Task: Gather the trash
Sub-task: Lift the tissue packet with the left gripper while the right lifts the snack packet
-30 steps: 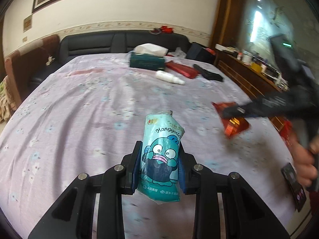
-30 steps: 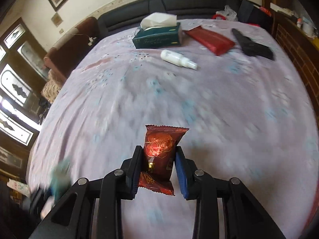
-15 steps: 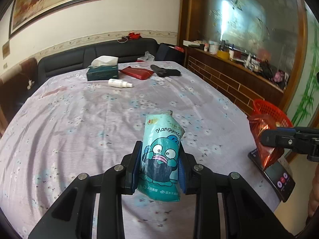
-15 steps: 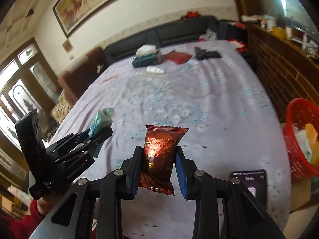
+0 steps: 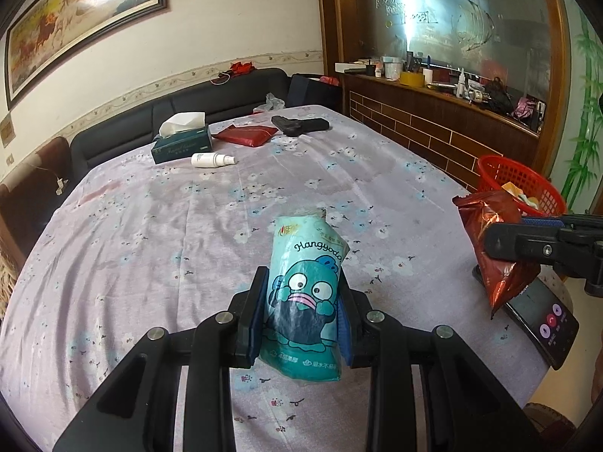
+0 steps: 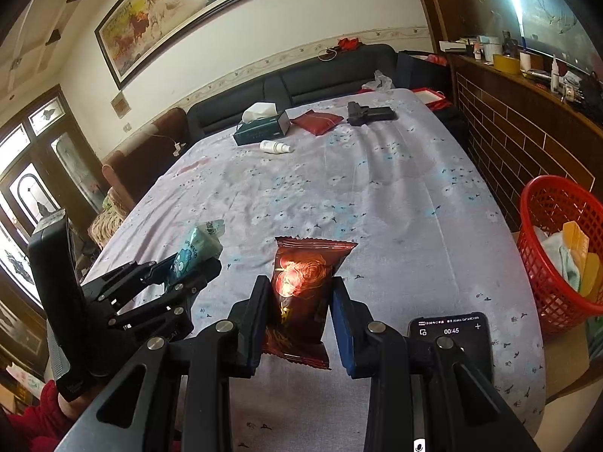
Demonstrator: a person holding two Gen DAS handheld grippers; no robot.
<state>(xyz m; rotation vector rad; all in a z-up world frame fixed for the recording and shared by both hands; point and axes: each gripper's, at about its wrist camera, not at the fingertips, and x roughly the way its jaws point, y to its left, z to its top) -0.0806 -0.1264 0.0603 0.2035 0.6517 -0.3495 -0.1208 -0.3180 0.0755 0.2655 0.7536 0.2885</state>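
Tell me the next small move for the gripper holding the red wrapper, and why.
Probably carry the right gripper over the red basket beside the table, then let go. It is shut on the red wrapper, held above the tablecloth, and the basket, already holding trash, stands off to its right.

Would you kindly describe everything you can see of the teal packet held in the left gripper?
The teal packet is a soft, glossy plastic pouch printed with a blue cartoon fish face and the word "Hangyodon", white text along its lower edge. Its top looks torn open and crumpled. It stands nearly upright, leaning slightly, pinched at mid-height between the blue pads of the left gripper, clear of the floral tablecloth. Only the pads touch it. The right wrist view shows it side-on.
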